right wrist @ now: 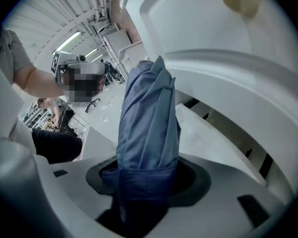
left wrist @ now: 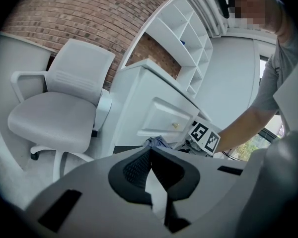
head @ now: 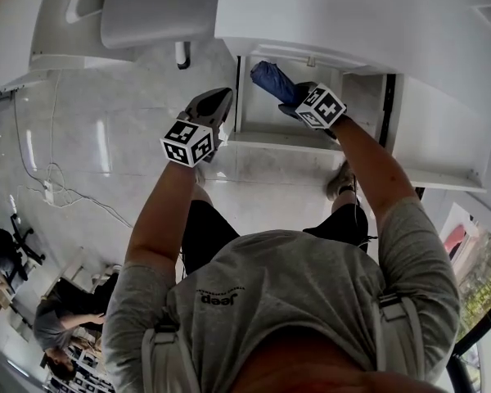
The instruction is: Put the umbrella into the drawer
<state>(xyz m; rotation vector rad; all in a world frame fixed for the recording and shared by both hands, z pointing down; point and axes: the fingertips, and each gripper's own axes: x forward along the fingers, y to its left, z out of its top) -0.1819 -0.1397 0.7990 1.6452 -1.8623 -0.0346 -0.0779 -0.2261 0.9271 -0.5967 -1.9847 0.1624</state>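
Observation:
My right gripper (head: pixel 295 105) is shut on the folded blue umbrella (head: pixel 272 78), which sticks out past the jaws over the open white drawer (head: pixel 278 138) under the desk. In the right gripper view the umbrella (right wrist: pixel 149 123) stands upright between the jaws of the right gripper (right wrist: pixel 143 182), with the strap end deep between the pads. My left gripper (head: pixel 219 105) hangs to the left of the drawer, jaws together and empty. In its own view the left gripper (left wrist: pixel 150 155) has pads that meet, and the umbrella's tip (left wrist: pixel 156 142) shows beyond them.
A white office chair (left wrist: pixel 64 113) stands left of the white desk (head: pixel 352 15). A drawer front with a brass knob (left wrist: pixel 176 126) faces the left gripper. Cables (head: pixel 65 191) lie on the glossy floor, and people sit at the lower left (head: pixel 57 322).

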